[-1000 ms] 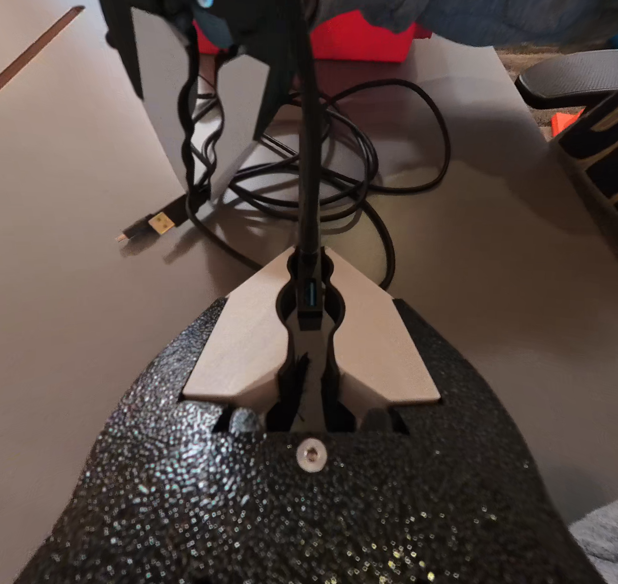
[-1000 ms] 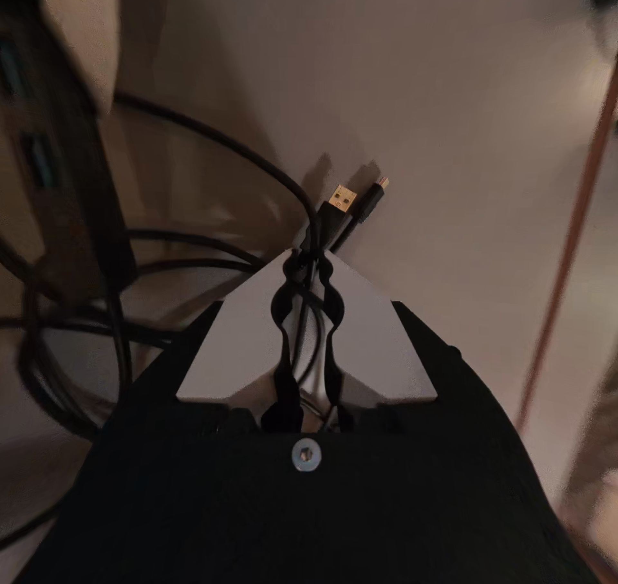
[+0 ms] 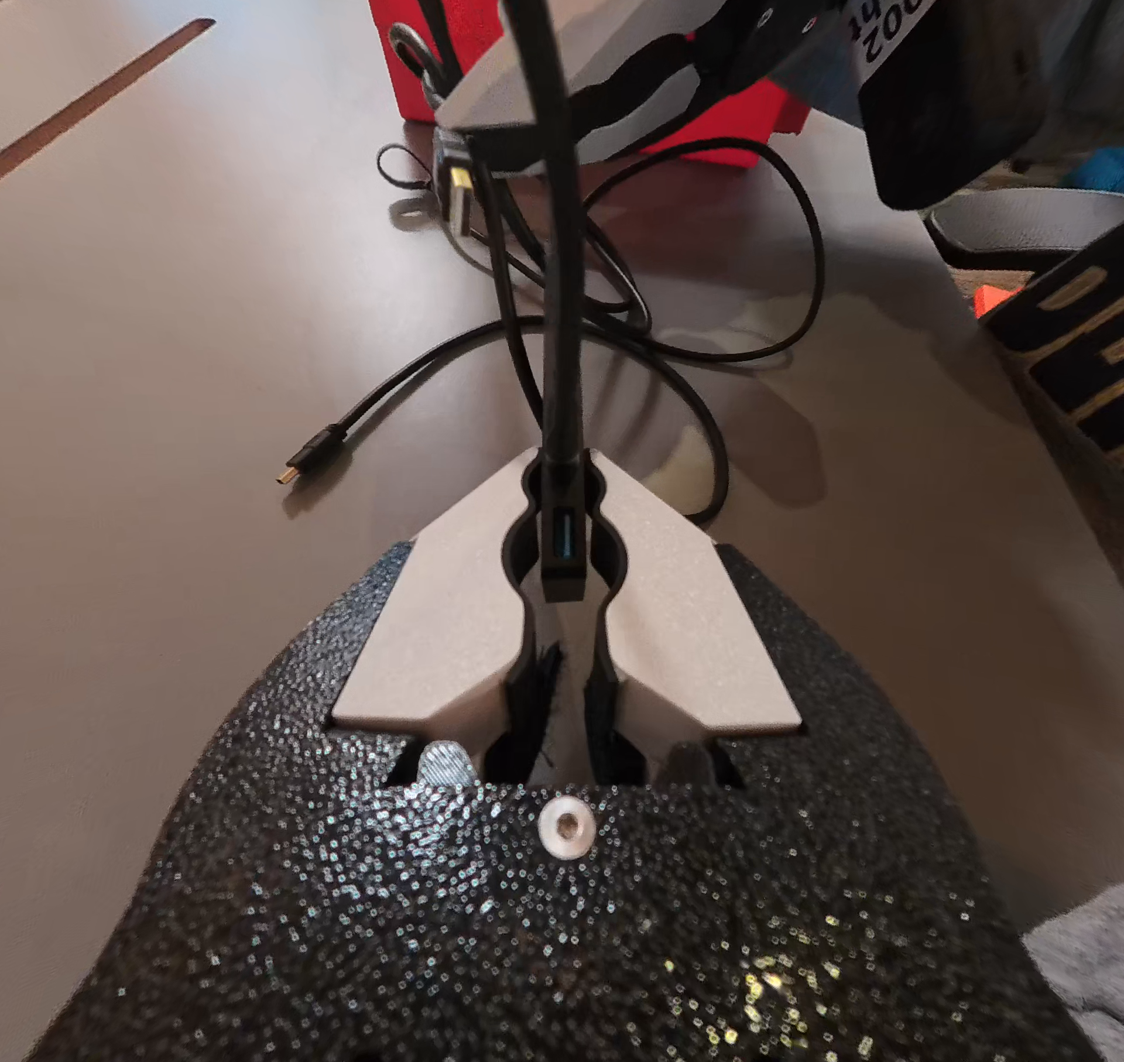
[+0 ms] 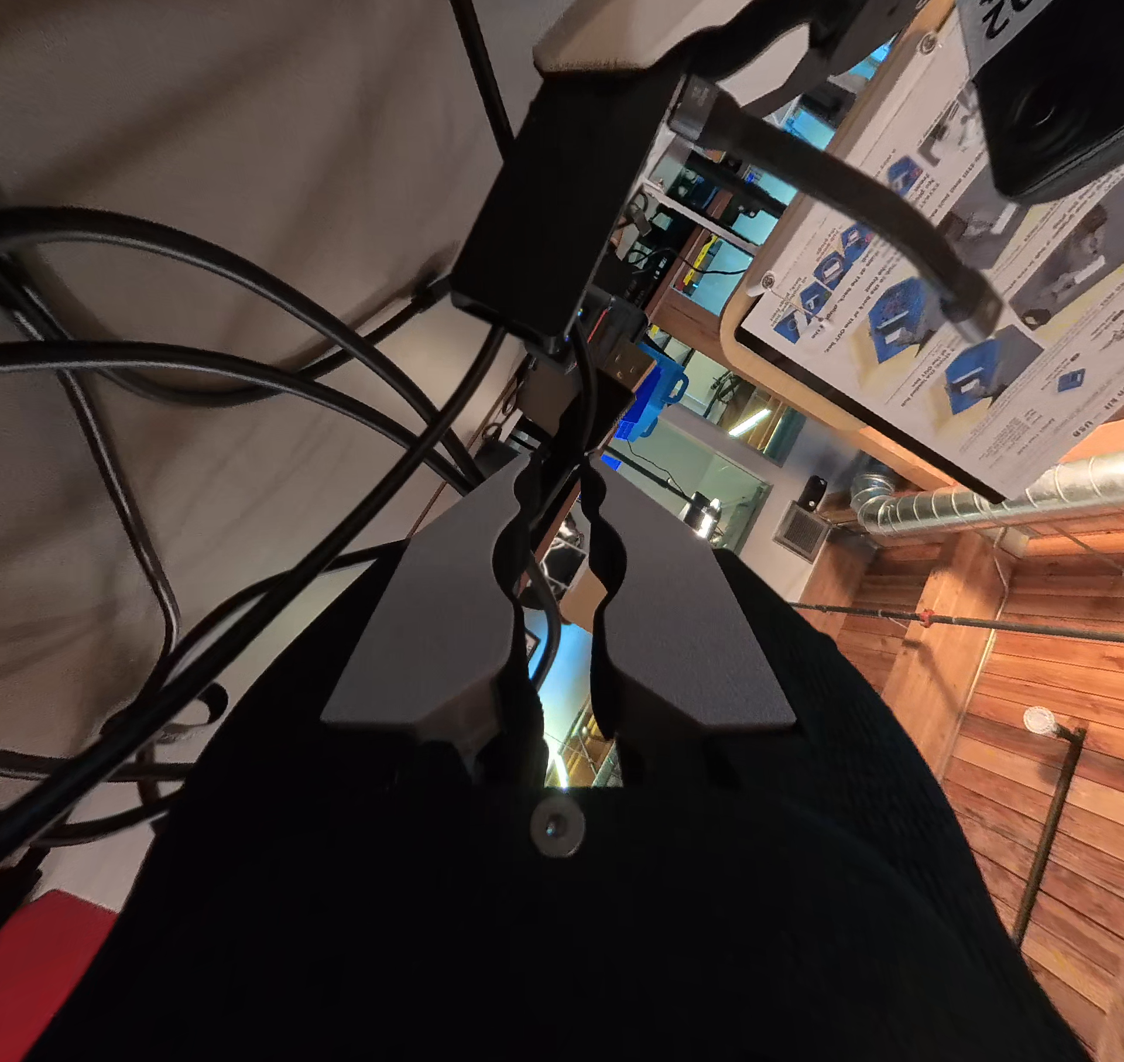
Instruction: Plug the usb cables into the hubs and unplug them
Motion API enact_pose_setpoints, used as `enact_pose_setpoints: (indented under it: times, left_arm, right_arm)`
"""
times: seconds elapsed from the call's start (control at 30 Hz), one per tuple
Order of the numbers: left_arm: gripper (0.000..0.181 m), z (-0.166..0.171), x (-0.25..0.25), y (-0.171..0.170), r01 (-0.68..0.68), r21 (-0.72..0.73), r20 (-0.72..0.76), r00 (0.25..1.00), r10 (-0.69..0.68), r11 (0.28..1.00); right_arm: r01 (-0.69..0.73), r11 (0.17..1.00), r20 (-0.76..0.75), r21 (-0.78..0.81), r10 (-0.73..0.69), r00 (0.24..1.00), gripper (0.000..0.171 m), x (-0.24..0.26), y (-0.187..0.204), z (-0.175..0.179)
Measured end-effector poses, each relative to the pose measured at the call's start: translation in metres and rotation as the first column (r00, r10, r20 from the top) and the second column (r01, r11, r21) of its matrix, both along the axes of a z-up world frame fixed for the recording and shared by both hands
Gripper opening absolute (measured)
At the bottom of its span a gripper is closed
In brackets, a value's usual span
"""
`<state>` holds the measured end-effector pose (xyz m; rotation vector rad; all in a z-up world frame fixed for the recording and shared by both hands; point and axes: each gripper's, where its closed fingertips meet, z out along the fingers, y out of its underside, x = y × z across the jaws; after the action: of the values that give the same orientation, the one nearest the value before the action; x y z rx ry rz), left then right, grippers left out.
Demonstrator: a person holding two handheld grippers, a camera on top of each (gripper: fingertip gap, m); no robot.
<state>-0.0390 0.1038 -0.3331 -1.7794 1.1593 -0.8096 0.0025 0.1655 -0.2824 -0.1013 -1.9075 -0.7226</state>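
Note:
My left gripper point(image 3: 562, 462) is shut on the end of a long black USB hub point(image 3: 564, 546), with one blue port facing the camera. My right gripper point(image 3: 468, 120) hangs above the far end of the hub, shut on a black cable just behind its gold USB-A plug point(image 3: 460, 196). In the right wrist view my right gripper point(image 4: 562, 468) holds that plug point(image 4: 626, 367) in the air, right by the lower end of the hub point(image 4: 541, 224); I cannot tell if they touch. The left gripper point(image 4: 599, 50) clamps the hub from above.
A small gold-tipped plug point(image 3: 313, 456) lies on the beige table point(image 3: 182, 303), left of a tangle of black cables point(image 3: 669, 327). A red box point(image 3: 438, 29) stands at the back. A dark chair point(image 3: 1034, 230) is at the right edge. My hands' fingertips stand some 10 cm from each other.
My right gripper has lifted the USB-A plug off the table, tilted upward and brought it close to the hub. The small plug stayed on the table. My left gripper still holds the hub.

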Motion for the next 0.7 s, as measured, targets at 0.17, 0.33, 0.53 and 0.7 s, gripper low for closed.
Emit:
enact_pose_setpoints:
  times: [0.17, 0.33, 0.53, 0.7]
  left_arm:
    - [0.009, 0.003, -0.006, 0.003, -0.021, 0.025, -0.006, 1.0, 0.021, 0.999]
    - [0.008, 0.009, -0.015, 0.001, -0.021, 0.032, 0.02, 1.0, 0.02, 0.999]
    - [0.008, 0.006, -0.023, 0.01, -0.081, 0.016, 0.006, 0.997, 0.081, 0.997]
    - [0.008, 0.003, -0.032, 0.027, -0.192, 0.063, -0.024, 0.981, 0.194, 0.979]
  right_arm:
    - [0.022, 1.0, -0.002, -0.002, -0.022, 1.0, 0.01, 0.005, 0.006, 0.001]
    - [0.053, 0.998, -0.018, -0.025, -0.053, 0.998, 0.011, 0.011, 0.015, 0.001]
    - [0.125, 0.992, -0.004, -0.011, -0.125, 0.992, 0.01, 0.023, 0.034, -0.001]
    - [0.14, 0.99, -0.034, 0.013, -0.14, 0.99, 0.01, 0.029, 0.039, 0.007]
